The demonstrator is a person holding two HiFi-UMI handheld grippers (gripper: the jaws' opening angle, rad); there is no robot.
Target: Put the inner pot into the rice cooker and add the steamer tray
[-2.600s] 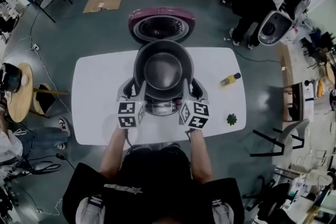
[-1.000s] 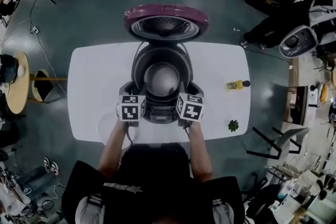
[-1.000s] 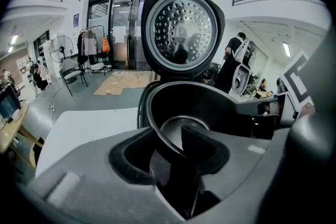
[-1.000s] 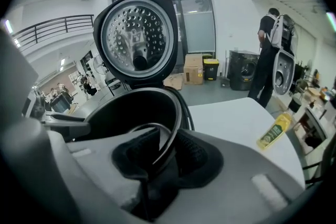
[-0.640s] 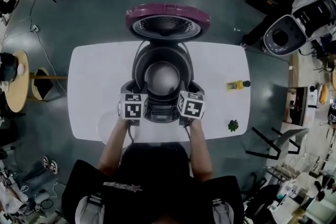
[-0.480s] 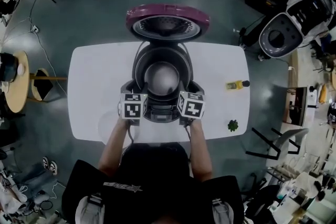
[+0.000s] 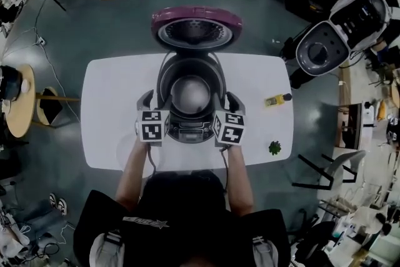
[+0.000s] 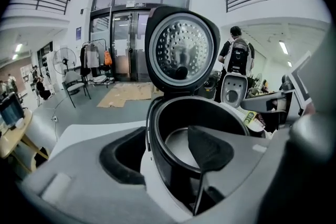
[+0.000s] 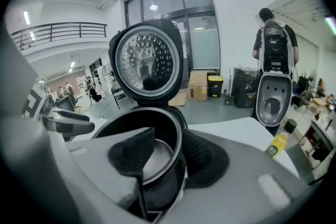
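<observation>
The oval white table (image 7: 106, 109) carries everything and spreads out to either side of both claws. The round grey rice cooker (image 7: 187, 130) stands directly between the two claws, its maroon-backed hinged lid (image 7: 195, 27) thrown open beyond their tips so the well is free for loading. The dark metal inner pot (image 7: 190, 94) sits down inside the cooker, just ahead of and between the claws; that step is judged complete. The left gripper (image 7: 155, 103) and right gripper (image 7: 224, 103) each straddle the cooker's rim on their own side, one pad outside the wall and one over the pot. Both sets of jaws have just been opening and stand wide, with the pads off the rim, which is judged a release. No steamer tray is visible. A small yellow bottle (image 7: 275, 99) lies well outboard of the right gripper.
</observation>
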